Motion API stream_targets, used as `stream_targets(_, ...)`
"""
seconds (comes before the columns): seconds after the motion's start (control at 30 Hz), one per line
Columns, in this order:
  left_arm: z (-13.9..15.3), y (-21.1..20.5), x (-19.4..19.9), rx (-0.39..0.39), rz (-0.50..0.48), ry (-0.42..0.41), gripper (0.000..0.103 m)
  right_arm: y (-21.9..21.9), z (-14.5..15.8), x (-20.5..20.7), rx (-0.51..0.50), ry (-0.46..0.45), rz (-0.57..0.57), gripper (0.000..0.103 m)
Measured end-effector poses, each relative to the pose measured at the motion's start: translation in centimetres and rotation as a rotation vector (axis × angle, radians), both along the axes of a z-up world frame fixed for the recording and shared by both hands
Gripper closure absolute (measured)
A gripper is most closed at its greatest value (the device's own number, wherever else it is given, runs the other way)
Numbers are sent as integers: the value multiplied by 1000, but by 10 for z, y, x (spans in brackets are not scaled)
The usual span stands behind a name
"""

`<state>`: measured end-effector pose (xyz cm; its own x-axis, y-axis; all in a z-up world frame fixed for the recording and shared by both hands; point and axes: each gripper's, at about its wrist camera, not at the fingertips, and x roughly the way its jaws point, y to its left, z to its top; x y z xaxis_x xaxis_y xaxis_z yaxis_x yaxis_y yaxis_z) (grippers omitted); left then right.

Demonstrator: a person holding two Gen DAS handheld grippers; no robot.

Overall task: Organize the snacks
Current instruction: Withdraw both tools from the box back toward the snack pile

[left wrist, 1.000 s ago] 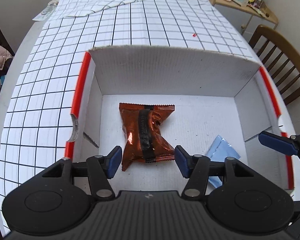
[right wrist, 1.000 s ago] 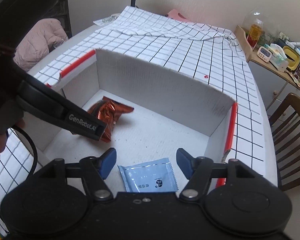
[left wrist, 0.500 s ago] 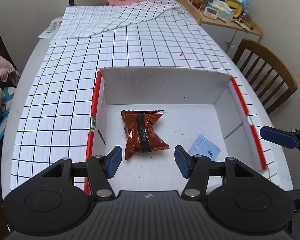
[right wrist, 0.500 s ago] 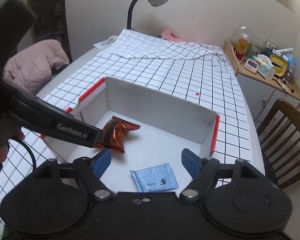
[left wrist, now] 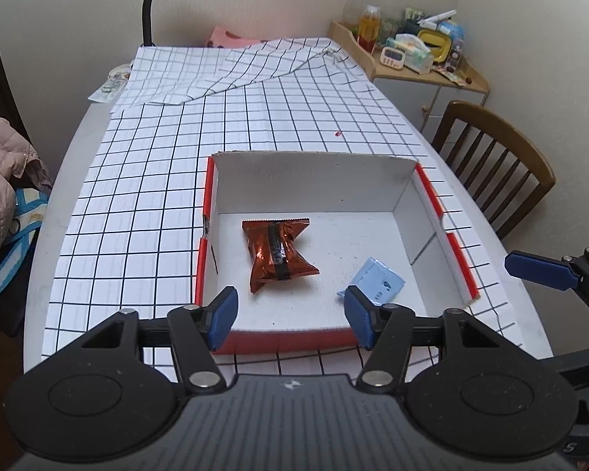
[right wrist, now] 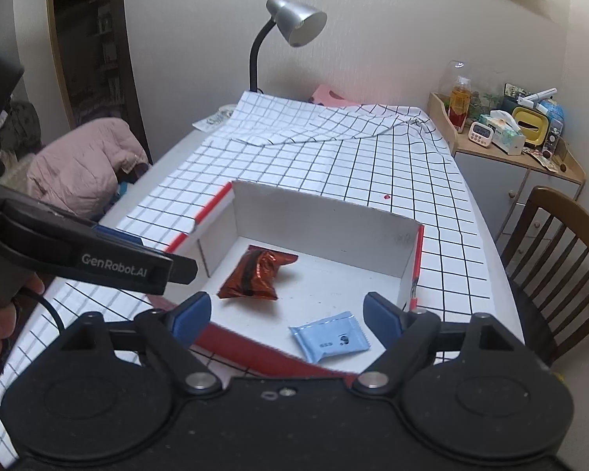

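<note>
I hold my left gripper (left wrist: 290, 310) over the near edge of the white cardboard box with red edges (left wrist: 314, 180). Its blue fingers are spread apart and nothing is between them. My right gripper (right wrist: 286, 316) has just been opening wider, and it holds nothing too. Both snacks lie on the floor of the box. The shiny brown snack bag with a black stripe (left wrist: 277, 253) is near the left side. The small light blue flat packet (left wrist: 377, 280) is near the right, close to the near wall. The box sits on a white tablecloth with black squares (left wrist: 145, 180).
</note>
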<state>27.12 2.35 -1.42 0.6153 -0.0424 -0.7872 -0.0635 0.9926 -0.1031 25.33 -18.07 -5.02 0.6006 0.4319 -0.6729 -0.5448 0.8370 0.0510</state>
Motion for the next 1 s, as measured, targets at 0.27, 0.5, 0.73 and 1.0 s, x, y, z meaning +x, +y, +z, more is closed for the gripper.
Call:
stream_targets(0.27, 13, 3, -43, -13, -21, -56, 37, -6, 11, -33, 40, -31, -6, 14)
stream_targets(0.5, 17, 9, -84, -26, -33, -89, 32, -6, 17, -69, 74, -63, 3, 0)
stream_targets(0.73, 15, 13, -123, -32, -43, -123, 25, -6, 13, -101, 97, -62, 0, 0)
stream_targets(1.0, 0, 20, -160, -56, -57, -123, 16, -9, -8, -134, 124, -26, -41, 0)
